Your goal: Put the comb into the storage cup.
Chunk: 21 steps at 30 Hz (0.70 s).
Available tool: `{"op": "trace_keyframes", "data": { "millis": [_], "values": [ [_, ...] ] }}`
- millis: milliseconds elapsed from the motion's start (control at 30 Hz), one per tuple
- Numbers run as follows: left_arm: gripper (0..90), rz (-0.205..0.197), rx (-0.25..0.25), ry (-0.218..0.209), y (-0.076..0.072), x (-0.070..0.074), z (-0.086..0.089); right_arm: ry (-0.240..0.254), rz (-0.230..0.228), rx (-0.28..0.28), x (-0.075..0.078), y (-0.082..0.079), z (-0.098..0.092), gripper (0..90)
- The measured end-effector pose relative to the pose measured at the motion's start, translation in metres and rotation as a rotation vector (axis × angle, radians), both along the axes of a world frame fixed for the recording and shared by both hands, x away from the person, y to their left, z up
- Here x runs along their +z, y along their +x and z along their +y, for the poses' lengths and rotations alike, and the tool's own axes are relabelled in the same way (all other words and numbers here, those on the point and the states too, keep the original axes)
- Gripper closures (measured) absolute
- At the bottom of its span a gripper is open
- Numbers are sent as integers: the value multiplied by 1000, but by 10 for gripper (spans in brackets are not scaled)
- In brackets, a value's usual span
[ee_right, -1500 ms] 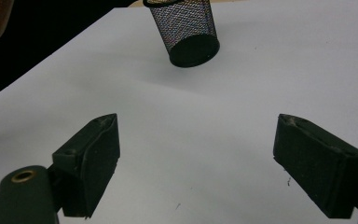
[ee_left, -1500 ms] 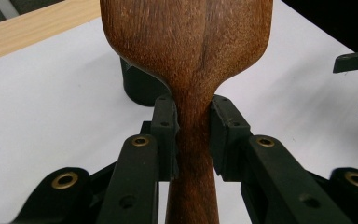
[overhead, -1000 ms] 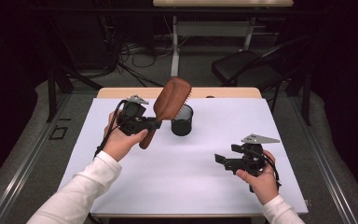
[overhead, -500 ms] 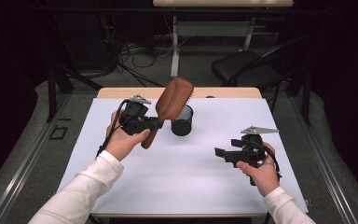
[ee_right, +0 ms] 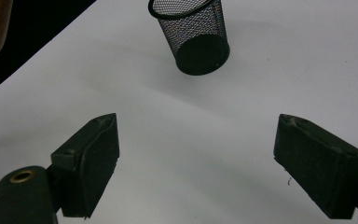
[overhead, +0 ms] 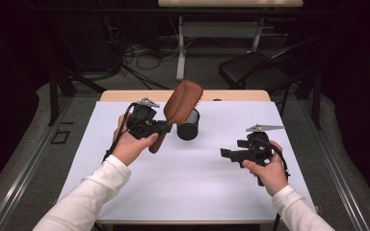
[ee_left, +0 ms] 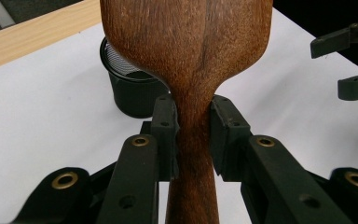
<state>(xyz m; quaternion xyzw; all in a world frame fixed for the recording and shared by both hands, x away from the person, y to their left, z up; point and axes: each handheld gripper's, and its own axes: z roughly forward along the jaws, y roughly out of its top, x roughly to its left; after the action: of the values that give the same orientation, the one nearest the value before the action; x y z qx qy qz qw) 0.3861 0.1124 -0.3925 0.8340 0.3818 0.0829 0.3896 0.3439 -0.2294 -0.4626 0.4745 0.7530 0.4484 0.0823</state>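
High view showed the left tongs clamped on the neck of a wooden hairbrush, lifted off the white tabletop. The brush head tilted up beyond the tongs, partly hiding a black mesh cup standing just behind. The right tongs hovered well apart, spread wide and empty, aimed toward the cup. A dark chair stood beyond the tabletop.
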Motion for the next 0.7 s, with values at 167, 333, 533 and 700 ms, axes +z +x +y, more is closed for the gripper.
{"op": "trace_keyframes", "data": {
  "millis": [167,333,533,700],
  "values": [
    [730,-2,0,-4,0,-1,-2,13,9,-7,4,6,0,138],
    [731,-6,-3,-8,0,-1,-4,18,10,-16,8,11,1,138],
    [731,-4,-8,-15,0,-3,-8,30,-4,-21,17,18,1,138],
    [730,-9,-8,-20,1,-4,-11,33,-7,-29,23,24,3,139]
  ]
}}
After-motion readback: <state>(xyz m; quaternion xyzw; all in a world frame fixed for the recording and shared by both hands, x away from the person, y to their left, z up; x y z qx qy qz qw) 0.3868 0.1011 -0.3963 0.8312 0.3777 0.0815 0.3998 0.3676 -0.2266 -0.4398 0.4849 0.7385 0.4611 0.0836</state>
